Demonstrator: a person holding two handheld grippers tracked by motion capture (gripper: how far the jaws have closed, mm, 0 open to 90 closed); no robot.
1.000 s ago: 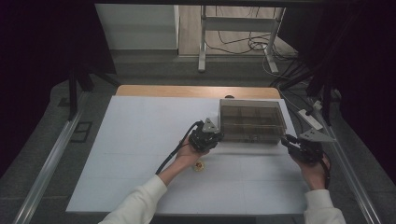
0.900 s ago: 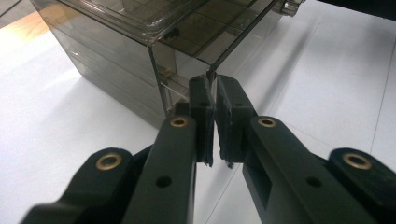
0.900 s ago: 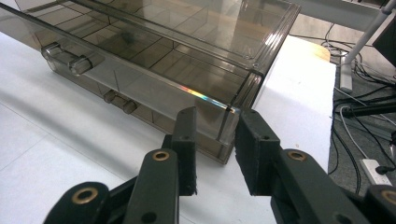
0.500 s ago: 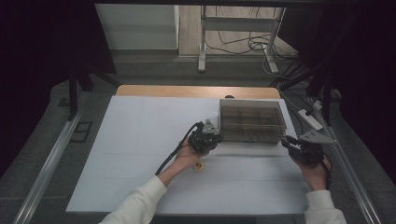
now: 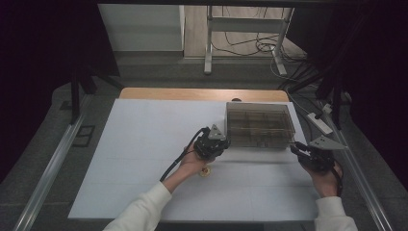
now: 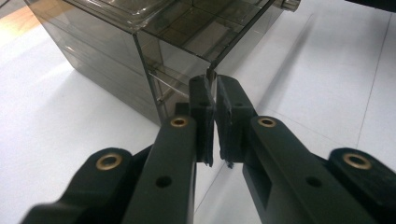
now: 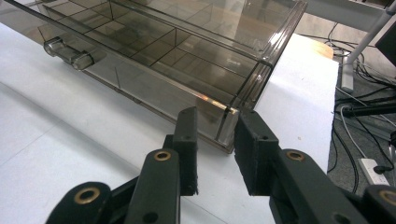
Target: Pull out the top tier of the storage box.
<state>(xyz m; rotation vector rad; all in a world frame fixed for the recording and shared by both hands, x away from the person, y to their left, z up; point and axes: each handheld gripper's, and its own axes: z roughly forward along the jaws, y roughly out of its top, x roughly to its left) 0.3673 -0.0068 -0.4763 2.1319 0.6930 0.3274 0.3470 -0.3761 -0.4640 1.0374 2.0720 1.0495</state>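
We note smoked plastic organizer box [image 5: 260,124] on counter [image 5: 144,144], far right. Left gripper [image 6: 214,91] jaws pinched on box's corner edge, likely steadying. Right gripper [image 7: 215,122] jaws parted, empty, near opposite corner.

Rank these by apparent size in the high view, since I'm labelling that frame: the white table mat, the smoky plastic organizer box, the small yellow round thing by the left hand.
1. White table mat, by far the largest.
2. Organizer box.
3. Yellow round thing, tiny.
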